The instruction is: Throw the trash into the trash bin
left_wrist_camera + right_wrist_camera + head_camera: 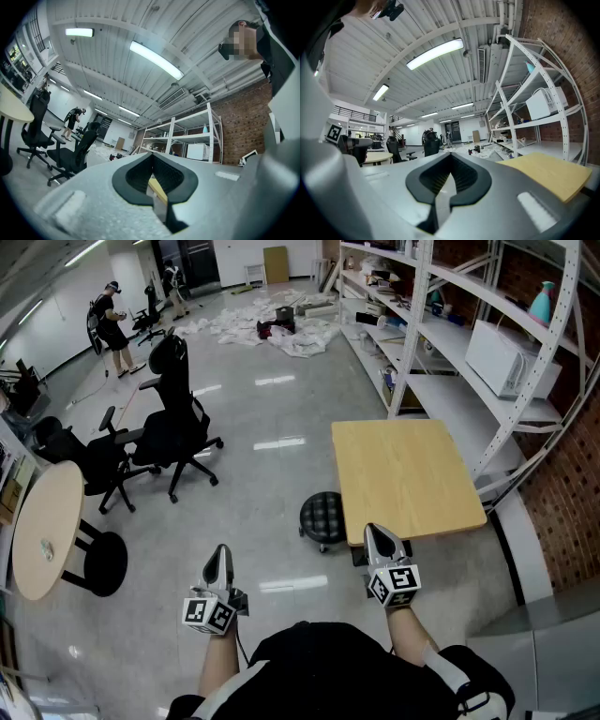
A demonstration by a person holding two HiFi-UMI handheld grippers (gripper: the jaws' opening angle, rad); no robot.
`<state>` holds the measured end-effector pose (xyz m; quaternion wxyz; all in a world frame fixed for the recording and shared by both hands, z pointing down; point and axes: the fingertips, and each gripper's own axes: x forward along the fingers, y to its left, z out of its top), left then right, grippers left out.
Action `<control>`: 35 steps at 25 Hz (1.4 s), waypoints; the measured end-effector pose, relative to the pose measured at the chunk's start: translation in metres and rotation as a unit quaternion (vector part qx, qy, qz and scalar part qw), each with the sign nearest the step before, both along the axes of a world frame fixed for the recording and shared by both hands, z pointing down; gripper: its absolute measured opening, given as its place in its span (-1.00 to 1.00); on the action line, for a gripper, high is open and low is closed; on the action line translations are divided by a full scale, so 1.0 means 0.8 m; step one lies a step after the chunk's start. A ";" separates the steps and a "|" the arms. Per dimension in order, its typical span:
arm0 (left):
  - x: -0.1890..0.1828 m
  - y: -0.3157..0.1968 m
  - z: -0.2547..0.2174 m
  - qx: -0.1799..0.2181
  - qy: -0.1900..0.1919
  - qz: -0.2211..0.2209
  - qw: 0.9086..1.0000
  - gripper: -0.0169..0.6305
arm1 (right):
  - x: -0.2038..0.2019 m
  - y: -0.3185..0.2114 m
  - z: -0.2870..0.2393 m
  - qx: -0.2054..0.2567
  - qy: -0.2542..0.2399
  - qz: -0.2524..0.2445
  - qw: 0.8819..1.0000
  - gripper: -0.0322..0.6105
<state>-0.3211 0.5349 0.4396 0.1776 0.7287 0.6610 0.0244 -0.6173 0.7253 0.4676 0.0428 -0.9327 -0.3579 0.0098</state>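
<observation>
1. Left tongs [219,562] and right tongs [379,538]: both clenched, empty, held above the floor [272,484]
2. Step, as judged: approach; paper litter [281,326] lies far ahead; no trash bin visible
3. Next: walk forward, release one pair over a scrap
4. Obstacles: stool [322,518] just ahead between the tongs, counter [405,474] ahead-right, chairs [173,423] ahead-left

Two grippers [221,551] [373,532], two tables [403,474] [47,521], two nearby office chairs [173,423] [89,460], one stool [323,517].

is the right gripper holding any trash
No, the right gripper has its jaws shut together with nothing between them.
</observation>
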 end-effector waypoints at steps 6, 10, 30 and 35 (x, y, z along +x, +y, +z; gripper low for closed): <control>0.000 -0.019 0.003 0.013 -0.001 -0.007 1.000 -0.95 | -0.004 -0.011 0.019 0.018 -0.006 0.001 1.000 -0.89; -0.010 -0.025 0.006 0.018 -0.005 -0.011 1.000 -0.95 | -0.008 -0.015 0.024 0.022 -0.005 -0.004 1.000 -0.89; -0.064 -0.072 0.008 0.048 0.000 -0.128 0.991 -0.95 | 0.050 -0.007 0.021 0.021 0.012 -0.158 0.987 -0.89; -0.047 -0.122 0.022 0.055 -0.020 -0.184 0.981 -0.95 | 0.103 -0.034 0.019 -0.002 -0.002 -0.216 0.976 -0.89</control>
